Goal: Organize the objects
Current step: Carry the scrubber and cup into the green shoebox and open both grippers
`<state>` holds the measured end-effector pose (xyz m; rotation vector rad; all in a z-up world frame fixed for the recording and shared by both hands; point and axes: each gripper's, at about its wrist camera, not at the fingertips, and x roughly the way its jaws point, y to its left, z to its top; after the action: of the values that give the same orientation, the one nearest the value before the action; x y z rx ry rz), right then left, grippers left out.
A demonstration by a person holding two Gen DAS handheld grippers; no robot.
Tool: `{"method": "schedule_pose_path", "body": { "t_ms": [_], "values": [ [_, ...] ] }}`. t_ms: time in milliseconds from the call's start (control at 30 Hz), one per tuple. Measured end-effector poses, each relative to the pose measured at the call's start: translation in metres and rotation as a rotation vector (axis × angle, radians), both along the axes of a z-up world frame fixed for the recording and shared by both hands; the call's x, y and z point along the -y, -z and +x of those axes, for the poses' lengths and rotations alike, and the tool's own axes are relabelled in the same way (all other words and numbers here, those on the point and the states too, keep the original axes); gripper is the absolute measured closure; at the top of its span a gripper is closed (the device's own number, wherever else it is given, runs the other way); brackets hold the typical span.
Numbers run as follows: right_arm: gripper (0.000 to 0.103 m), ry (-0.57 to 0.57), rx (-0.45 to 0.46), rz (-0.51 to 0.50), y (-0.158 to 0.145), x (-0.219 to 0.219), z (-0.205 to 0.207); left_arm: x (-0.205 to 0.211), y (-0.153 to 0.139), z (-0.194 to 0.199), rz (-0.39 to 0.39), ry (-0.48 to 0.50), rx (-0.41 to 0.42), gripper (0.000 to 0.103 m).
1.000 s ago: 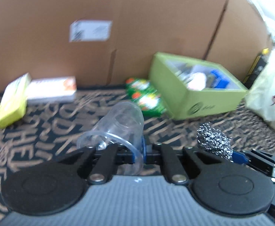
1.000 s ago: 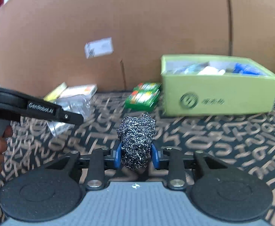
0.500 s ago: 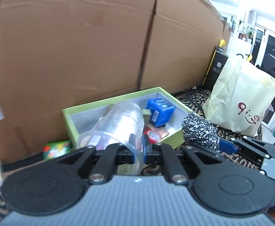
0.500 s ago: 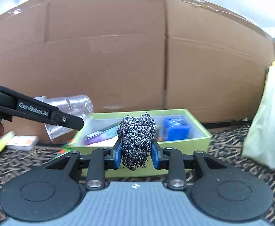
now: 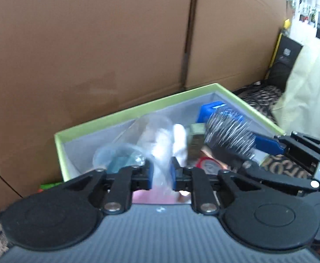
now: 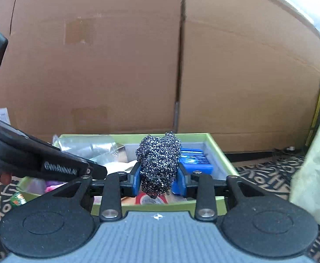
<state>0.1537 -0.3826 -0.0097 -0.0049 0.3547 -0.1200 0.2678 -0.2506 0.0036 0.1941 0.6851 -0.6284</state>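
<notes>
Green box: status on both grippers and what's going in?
Left gripper jaws just opening, clear cup between them. Right gripper jaws opening around steel scourer. Both over green box. Nothing blocking.

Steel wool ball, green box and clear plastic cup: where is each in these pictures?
steel wool ball (image 6: 158, 164), right wrist view, middle of the ball.
green box (image 5: 138, 107), left wrist view, far rim.
clear plastic cup (image 5: 116, 155), left wrist view, its mouth.
</notes>
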Motion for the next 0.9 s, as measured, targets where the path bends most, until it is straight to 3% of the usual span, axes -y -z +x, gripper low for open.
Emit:
{"method": "schedule_pose_path", "body": {
  "t_ms": [33, 67, 100, 133, 167, 200, 333, 400, 500, 567, 667, 900],
  "values": [
    [0.056, -0.011, -0.023, 0.022, 0.006, 0.003, 0.008, -0.002, 0.0, -0.001, -0.002, 0.004, 0.004, 0.081],
    [0.052, -0.002, -0.041, 0.04, 0.009, 0.005, 0.01, -0.005, 0.0, -0.002, -0.006, -0.001, 0.008, 0.06],
    [0.051, 0.011, -0.045, 0.055, 0.011, 0.007, 0.008, -0.01, -0.001, -0.005, -0.019, -0.006, 0.023, 0.047],
    [0.049, 0.021, -0.024, 0.071, 0.012, 0.008, 0.002, -0.015, -0.002, -0.007, -0.027, -0.008, 0.036, 0.039],
    [0.042, 0.028, 0.008, 0.08, 0.011, 0.009, -0.007, -0.019, -0.003, -0.008, -0.03, -0.021, 0.044, 0.026],
    [0.036, 0.04, 0.03, 0.088, 0.011, 0.012, -0.014, -0.023, -0.004, -0.01, -0.043, -0.038, 0.045, 0.02],
    [0.038, 0.061, 0.078, 0.107, 0.005, 0.01, -0.027, -0.038, -0.013, -0.01, -0.138, -0.037, -0.016, 0.021],
    [0.058, 0.05, 0.061, 0.081, 0.005, 0.006, -0.023, -0.042, -0.016, -0.011, -0.158, -0.033, -0.02, 0.02],
    [0.058, 0.043, 0.034, 0.064, 0.008, -0.001, -0.016, -0.047, -0.018, -0.011, -0.156, -0.046, -0.007, 0.01],
    [0.056, 0.042, 0.034, 0.073, 0.009, -0.004, -0.021, -0.053, -0.018, -0.013, -0.163, -0.061, -0.018, 0.0],
    [0.041, 0.032, 0.045, 0.066, 0.007, -0.013, -0.028, -0.067, -0.018, -0.021, -0.188, -0.069, -0.038, 0.0],
    [0.031, 0.004, 0.083, 0.058, 0.001, -0.038, -0.069, -0.101, -0.013, -0.051, -0.182, -0.104, -0.006, 0.0]
  ]
}}
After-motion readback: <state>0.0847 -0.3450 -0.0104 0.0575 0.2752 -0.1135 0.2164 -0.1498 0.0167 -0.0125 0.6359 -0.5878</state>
